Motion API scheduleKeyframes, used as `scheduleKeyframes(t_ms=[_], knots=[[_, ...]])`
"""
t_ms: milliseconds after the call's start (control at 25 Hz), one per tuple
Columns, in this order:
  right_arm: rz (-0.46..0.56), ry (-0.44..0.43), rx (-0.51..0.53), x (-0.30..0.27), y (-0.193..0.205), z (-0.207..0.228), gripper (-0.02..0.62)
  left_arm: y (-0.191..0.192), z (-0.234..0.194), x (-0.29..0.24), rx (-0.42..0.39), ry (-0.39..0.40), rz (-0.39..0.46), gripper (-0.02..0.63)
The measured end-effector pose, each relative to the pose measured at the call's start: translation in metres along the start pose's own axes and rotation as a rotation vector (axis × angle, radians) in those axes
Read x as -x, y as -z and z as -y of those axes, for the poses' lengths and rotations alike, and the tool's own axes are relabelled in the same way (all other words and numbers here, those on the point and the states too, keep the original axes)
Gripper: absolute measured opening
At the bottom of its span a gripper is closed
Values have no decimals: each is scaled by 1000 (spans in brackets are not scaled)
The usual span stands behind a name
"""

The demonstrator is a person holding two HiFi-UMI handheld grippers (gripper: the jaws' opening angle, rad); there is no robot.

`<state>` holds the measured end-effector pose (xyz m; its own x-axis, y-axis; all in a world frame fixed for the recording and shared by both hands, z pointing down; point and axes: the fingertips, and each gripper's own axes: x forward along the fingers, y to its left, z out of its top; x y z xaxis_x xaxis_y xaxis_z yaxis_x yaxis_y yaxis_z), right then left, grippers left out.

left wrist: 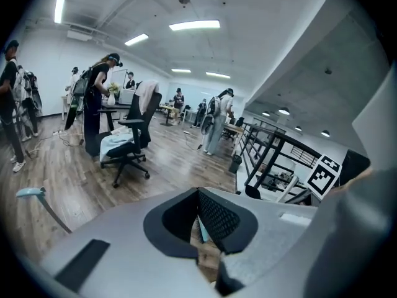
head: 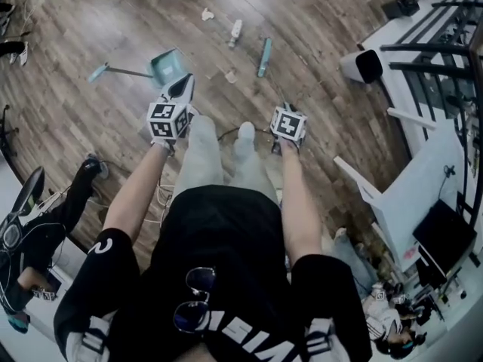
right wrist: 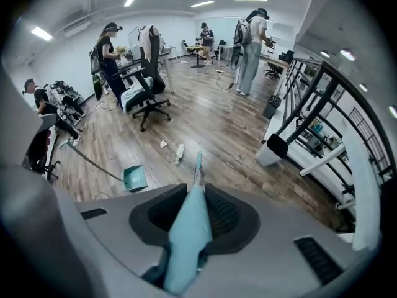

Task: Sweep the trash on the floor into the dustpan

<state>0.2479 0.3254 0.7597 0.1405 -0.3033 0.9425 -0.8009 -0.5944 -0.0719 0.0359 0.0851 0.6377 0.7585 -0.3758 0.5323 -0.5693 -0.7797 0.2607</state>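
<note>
— Right tongs [right wrist: 197,225]?
— Clamped on the teal broom [head: 264,56] handle; its head rests on the wood floor [head: 98,21].
— Left tongs [left wrist: 200,228]?
— Tips together, gripping nothing, near the teal dustpan [head: 167,65].
— Trash?
— A bottle [head: 235,30] and paper scraps [head: 207,13], on the floor near the broom head.

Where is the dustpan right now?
In the head view the teal dustpan lies on the wood floor at the left, just ahead of the left gripper, with a scrap of trash to its right.
</note>
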Motion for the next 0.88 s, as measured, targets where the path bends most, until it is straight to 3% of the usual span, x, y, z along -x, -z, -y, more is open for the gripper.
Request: scheduleKeyframes(t_ms=[120, 280, 320, 440, 480, 680, 880], knots=[[-33, 42, -9, -16, 4, -1, 83, 7, -10, -19, 6, 14, -23, -2], [-99, -170, -136, -41, 22, -65, 83, 20, -23, -35, 24, 17, -45, -2], [-97, -155, -127, -44, 21, -67, 83, 21, -26, -37, 31, 18, -48, -2], [-148, 136, 3, -39, 31, -25, 83, 28, -36, -41, 45, 23, -60, -2], [-167, 180, 19, -40, 36, -22, 83, 31, -40, -41, 47, 23, -65, -2], [-215, 112, -5, -55, 53, -71, 83, 44, -68, -36, 68, 6, -90, -2], [-176, 120, 54, -67, 33, -112, 83, 43, -109, -28, 91, -26, -94, -2]])
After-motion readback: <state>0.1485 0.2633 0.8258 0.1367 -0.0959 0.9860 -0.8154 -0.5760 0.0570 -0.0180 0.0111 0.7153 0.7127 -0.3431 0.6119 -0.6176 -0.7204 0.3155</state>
